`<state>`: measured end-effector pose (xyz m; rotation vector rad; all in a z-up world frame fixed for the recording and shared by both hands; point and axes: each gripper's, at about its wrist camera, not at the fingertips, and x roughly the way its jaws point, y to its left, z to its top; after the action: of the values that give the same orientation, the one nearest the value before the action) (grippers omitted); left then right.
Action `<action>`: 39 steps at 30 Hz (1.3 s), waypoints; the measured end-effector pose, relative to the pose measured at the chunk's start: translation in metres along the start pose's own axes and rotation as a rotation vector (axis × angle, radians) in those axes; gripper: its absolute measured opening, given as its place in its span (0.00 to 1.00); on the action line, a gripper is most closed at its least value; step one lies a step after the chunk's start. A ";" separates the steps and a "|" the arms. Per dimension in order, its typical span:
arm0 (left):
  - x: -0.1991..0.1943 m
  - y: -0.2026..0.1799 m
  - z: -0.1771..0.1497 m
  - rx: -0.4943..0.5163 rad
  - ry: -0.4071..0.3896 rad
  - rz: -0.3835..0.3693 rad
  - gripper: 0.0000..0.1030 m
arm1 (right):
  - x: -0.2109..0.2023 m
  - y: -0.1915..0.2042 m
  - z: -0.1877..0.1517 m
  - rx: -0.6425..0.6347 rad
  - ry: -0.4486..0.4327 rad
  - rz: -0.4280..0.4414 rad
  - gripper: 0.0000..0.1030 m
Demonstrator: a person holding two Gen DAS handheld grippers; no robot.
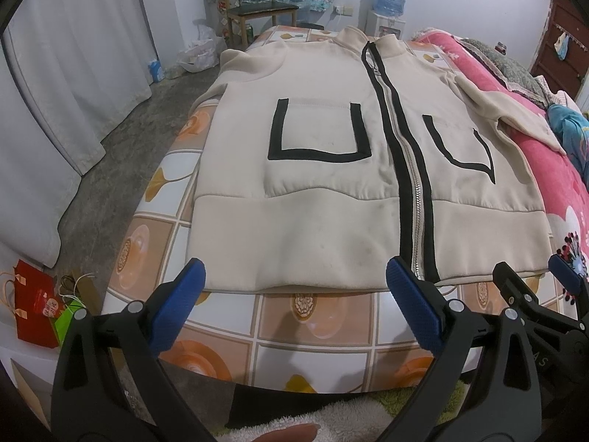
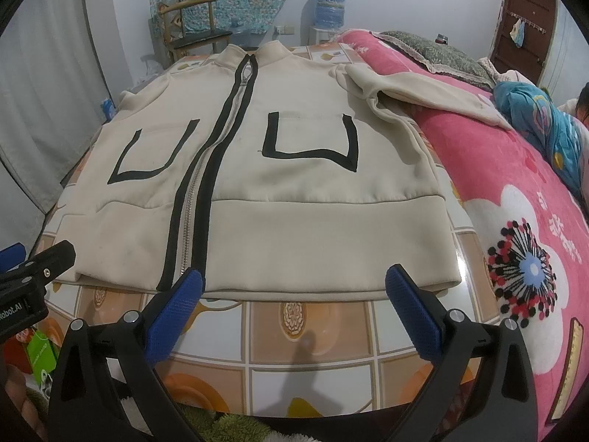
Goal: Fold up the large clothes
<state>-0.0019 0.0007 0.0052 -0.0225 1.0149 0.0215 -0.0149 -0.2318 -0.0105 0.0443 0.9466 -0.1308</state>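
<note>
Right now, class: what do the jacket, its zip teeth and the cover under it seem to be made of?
Jacket: thick, matte cream knit, probably fleece-backed; soft rounded folds, no shine.
Zip teeth: likely metal; silvery glint between the black tapes.
Tiled-print cover: seems smooth, glossy plastic or oilcloth; it shows pale highlights in both views.

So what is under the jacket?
The jacket lies flat on a tiled-pattern sheet; its right sleeve rests on the pink blanket. Anything beneath its middle is covered.
</note>
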 end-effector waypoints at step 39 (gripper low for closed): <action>-0.004 0.000 0.004 0.003 -0.008 0.005 0.92 | 0.000 -0.002 0.001 0.002 -0.003 0.001 0.94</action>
<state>-0.0003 0.0011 0.0111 -0.0174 1.0066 0.0250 -0.0145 -0.2335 -0.0100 0.0469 0.9429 -0.1306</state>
